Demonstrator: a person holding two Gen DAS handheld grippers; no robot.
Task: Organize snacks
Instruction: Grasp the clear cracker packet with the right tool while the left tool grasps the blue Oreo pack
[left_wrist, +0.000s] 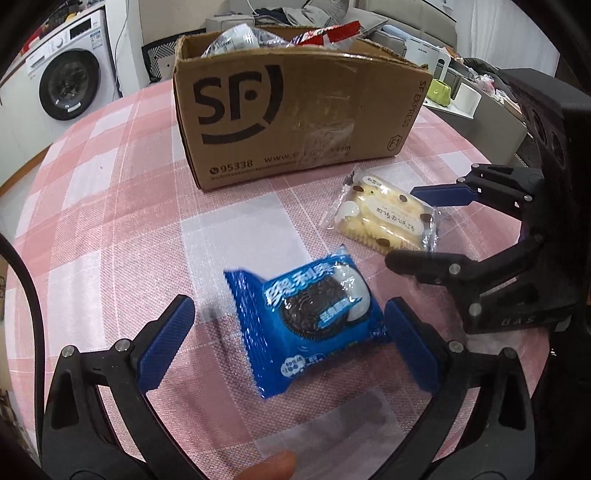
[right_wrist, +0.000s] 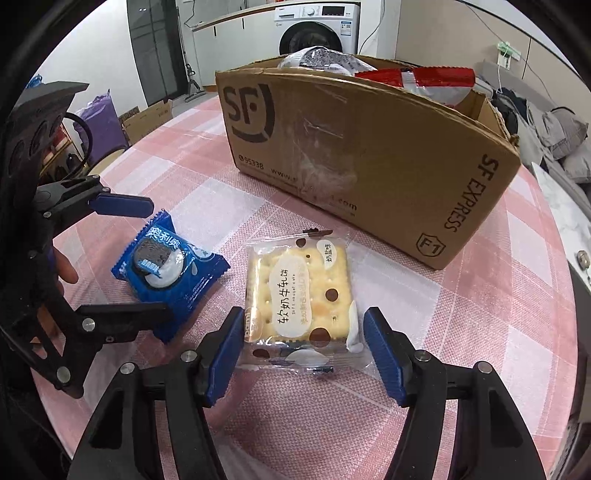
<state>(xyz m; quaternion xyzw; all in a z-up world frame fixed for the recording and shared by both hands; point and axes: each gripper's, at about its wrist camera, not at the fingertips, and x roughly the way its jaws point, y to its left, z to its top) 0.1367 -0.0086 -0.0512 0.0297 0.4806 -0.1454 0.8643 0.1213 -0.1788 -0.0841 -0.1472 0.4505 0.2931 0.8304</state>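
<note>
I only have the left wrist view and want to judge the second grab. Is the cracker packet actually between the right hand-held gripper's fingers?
Observer: Yes. The cracker packet lies flat between the open pads of the right hand-held gripper and is not pinched.
Operator: Which face is up?
Observer: The printed label side.
Operator: Anything behind on that side?
Observer: A purple bag beside a small open carton.

Sitting on checked tablecloth (right_wrist: 480, 314): one cardboard box (right_wrist: 369, 147), one blue cookie packet (right_wrist: 168, 269), one clear cracker packet (right_wrist: 301, 295). Poking out of box top: at least two bags, one red-and-white (right_wrist: 424, 79), one dark-and-clear (right_wrist: 321, 59); more possibly hiding inside. Showing in background: one washing machine (right_wrist: 317, 26). Working over table: two grippers, left (left_wrist: 288, 339) and right (right_wrist: 303, 354).
</note>
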